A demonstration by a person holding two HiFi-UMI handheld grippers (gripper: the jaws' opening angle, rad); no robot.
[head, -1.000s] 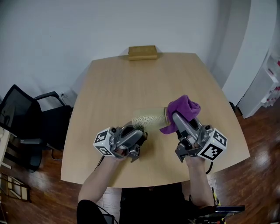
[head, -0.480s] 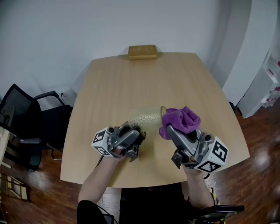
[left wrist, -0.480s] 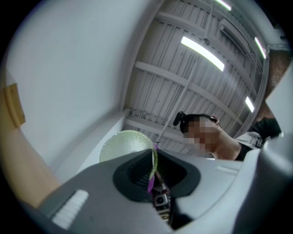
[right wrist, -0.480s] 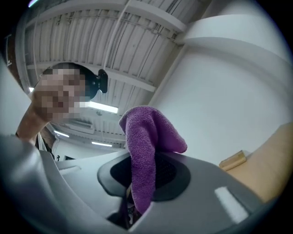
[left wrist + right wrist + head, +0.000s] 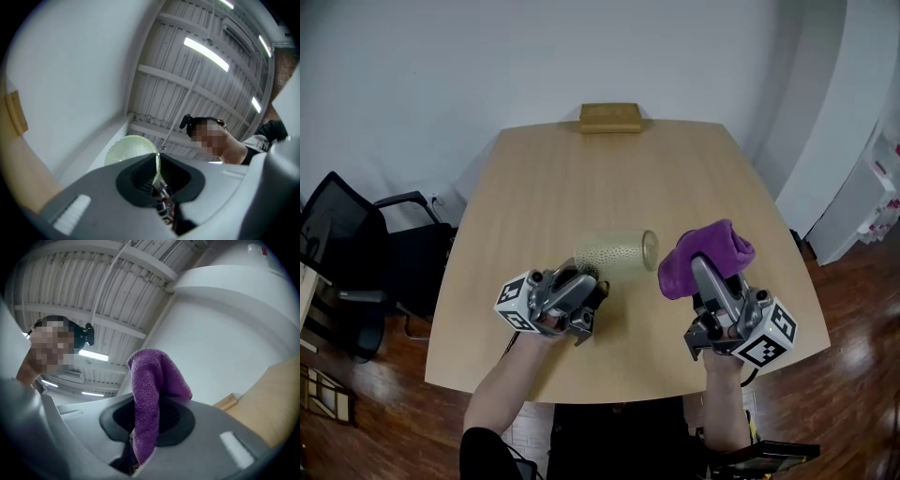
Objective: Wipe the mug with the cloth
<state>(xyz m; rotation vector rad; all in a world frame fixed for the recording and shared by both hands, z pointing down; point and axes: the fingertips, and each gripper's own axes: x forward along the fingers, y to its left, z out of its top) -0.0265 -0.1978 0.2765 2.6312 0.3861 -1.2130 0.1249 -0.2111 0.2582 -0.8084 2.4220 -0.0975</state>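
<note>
The left gripper [image 5: 592,289] pinches the mug [image 5: 614,251], held sideways over the table [image 5: 609,169], by a thin edge. The right gripper [image 5: 701,269] clamps the cloth [image 5: 712,251] just beside it; hard wiping may twist the mug loose.

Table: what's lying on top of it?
A flat tan box at the far edge of the table. The held mug and cloth cover the wood beneath them.

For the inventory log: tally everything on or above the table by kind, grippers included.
mug: 1
cloth: 1
block: 1
grippers: 2, left gripper and right gripper
Total: 5
</note>
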